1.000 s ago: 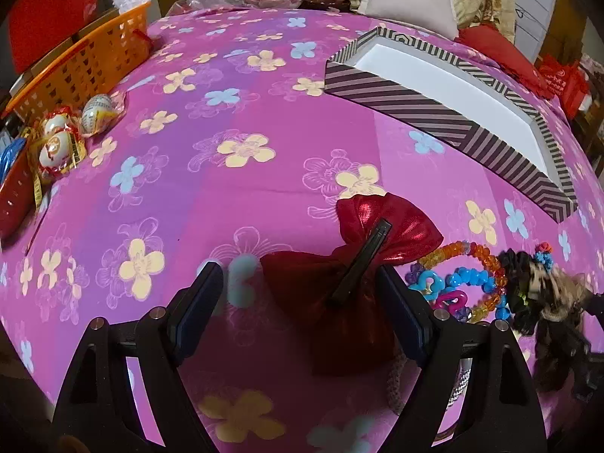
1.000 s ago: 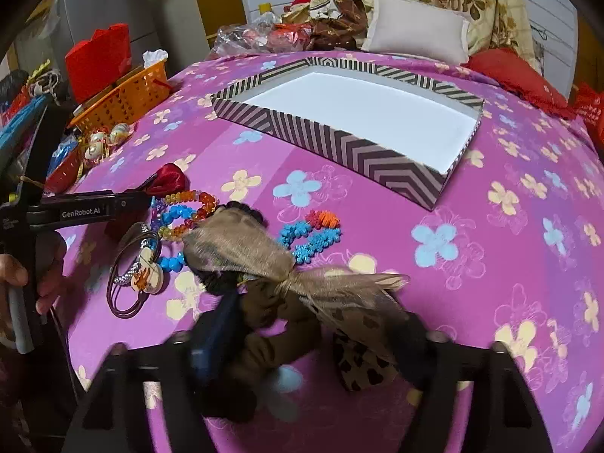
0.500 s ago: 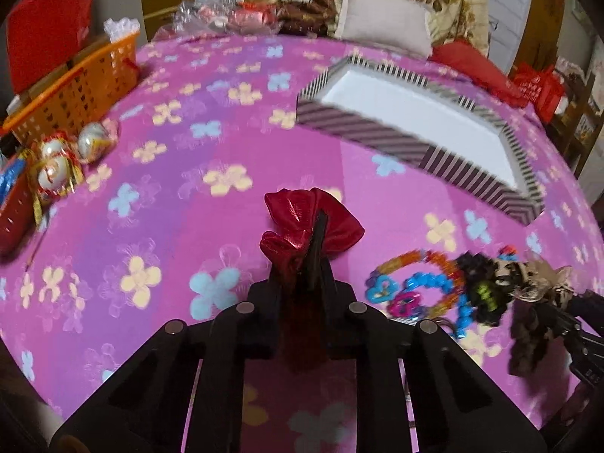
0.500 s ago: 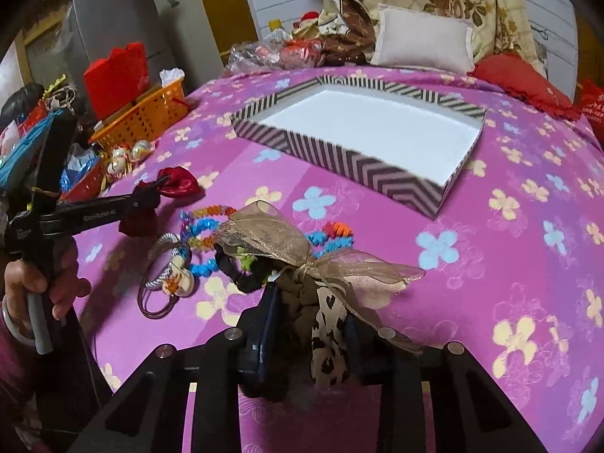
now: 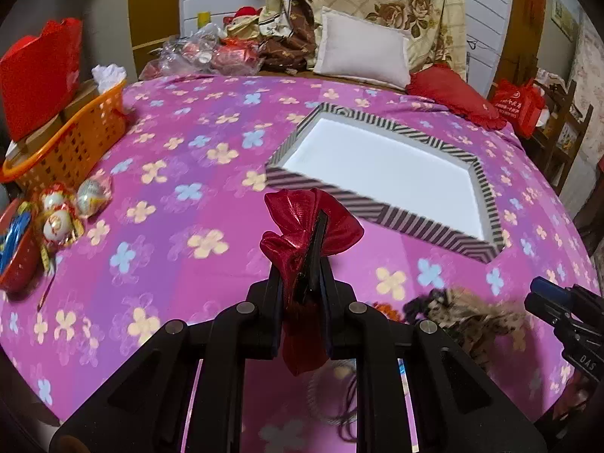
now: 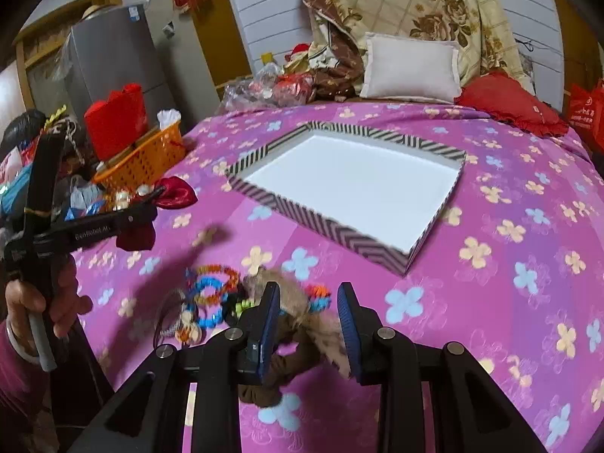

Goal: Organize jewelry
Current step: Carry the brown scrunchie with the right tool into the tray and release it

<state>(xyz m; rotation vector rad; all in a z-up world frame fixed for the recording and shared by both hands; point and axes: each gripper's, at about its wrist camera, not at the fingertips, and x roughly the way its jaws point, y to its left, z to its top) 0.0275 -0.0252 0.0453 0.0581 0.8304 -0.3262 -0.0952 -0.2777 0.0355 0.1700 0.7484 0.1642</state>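
Observation:
My left gripper [image 5: 302,283] is shut on a shiny red bow hair clip [image 5: 302,222] and holds it above the pink floral bedcover, short of the striped box [image 5: 381,173]. It also shows in the right wrist view [image 6: 173,194]. My right gripper [image 6: 307,313] has its jaws parted; the blurred brown bow scrunchie [image 6: 302,309] sits between and below them, and I cannot tell whether the pads touch it. Coloured bead bracelets [image 6: 211,287] and hair ties [image 6: 177,321] lie on the cover beside it. The striped box [image 6: 351,188] has a bare white floor.
An orange basket [image 5: 71,143] and wrapped sweets [image 5: 64,207] sit at the left edge of the bed. A white pillow [image 5: 362,49], red cushion [image 5: 453,94] and plastic bags [image 5: 204,49] lie at the far side. A red bag [image 5: 517,105] stands at the right.
My left gripper closed on the red bow and lifted it toward the box. My right gripper closed on the brown bow, rose, then its jaws parted and the bow blurs below them.

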